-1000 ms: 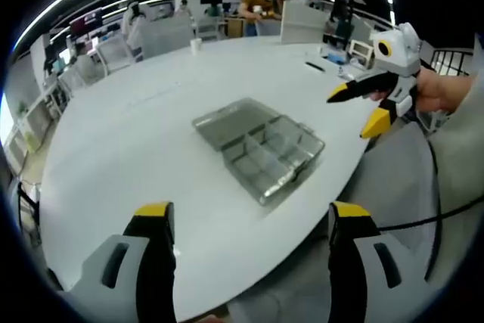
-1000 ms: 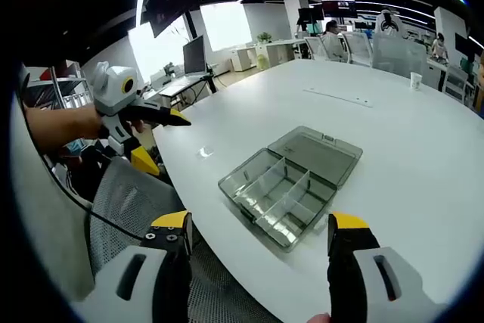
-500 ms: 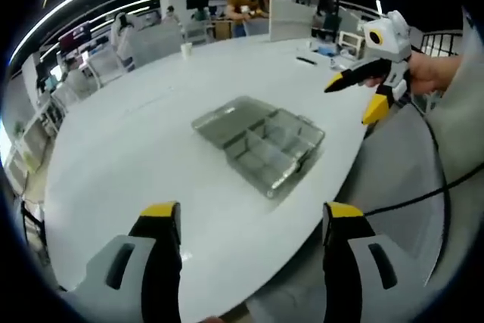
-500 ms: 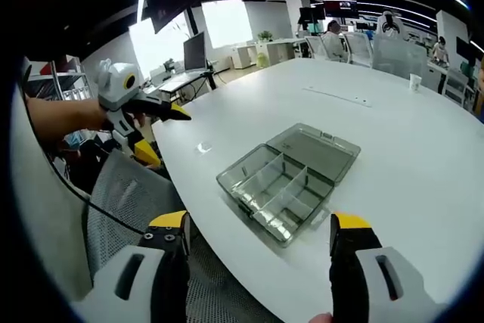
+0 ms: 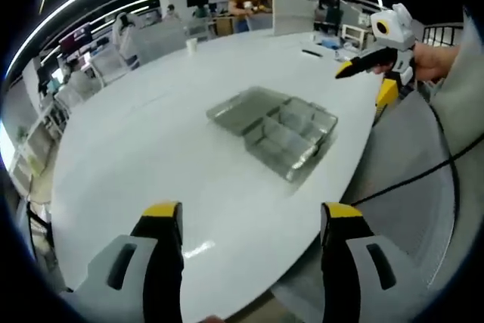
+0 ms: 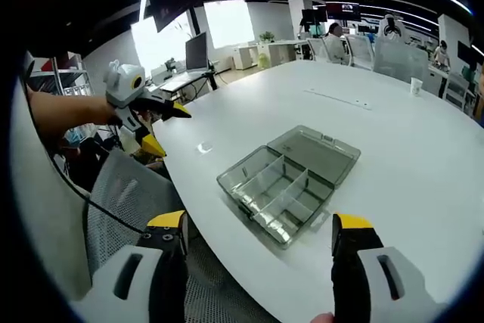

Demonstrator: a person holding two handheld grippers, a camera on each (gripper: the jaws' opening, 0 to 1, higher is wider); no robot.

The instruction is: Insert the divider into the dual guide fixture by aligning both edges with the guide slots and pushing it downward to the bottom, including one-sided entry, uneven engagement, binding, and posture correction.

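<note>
box: clear grey plastic compartment box (image 6: 287,185), lid hinged flat open beside the tray, sits near the table's curved edge on the person's side. Also in left gripper view (image 5: 275,131). Open and close in, probably so both grippers can reach down into it.
fixture: the tray's moulded partitions look like the guide slots; several thin walls already stand in it. Too small to tell which slots are free.
divider: no loose divider that I can make out, on the table or in either gripper. Cannot tell where it is.
left gripper: yellow-tipped 2-jaw gripper (image 5: 246,221), jaws spread wide, nothing between them. Held back over the table edge, well apart from box. Seen from the right gripper view (image 6: 155,122) it hangs in the air off the table's side, jaws apart, a hand (image 6: 72,115) on it.
right gripper: matching yellow-tipped gripper (image 6: 261,232), jaws released and empty, aimed at the box from off the edge. In left gripper view (image 5: 370,85) it hangs beyond the far right of the table.
table: large white round-edged table (image 6: 393,141), box near its rim.
stage: judged pre-grasp; both grippers flank the box, nothing engaged yet.
risk: a thin clear divider would be hard to pinch square, so a tilted 1-sided entry seems likely.
</note>
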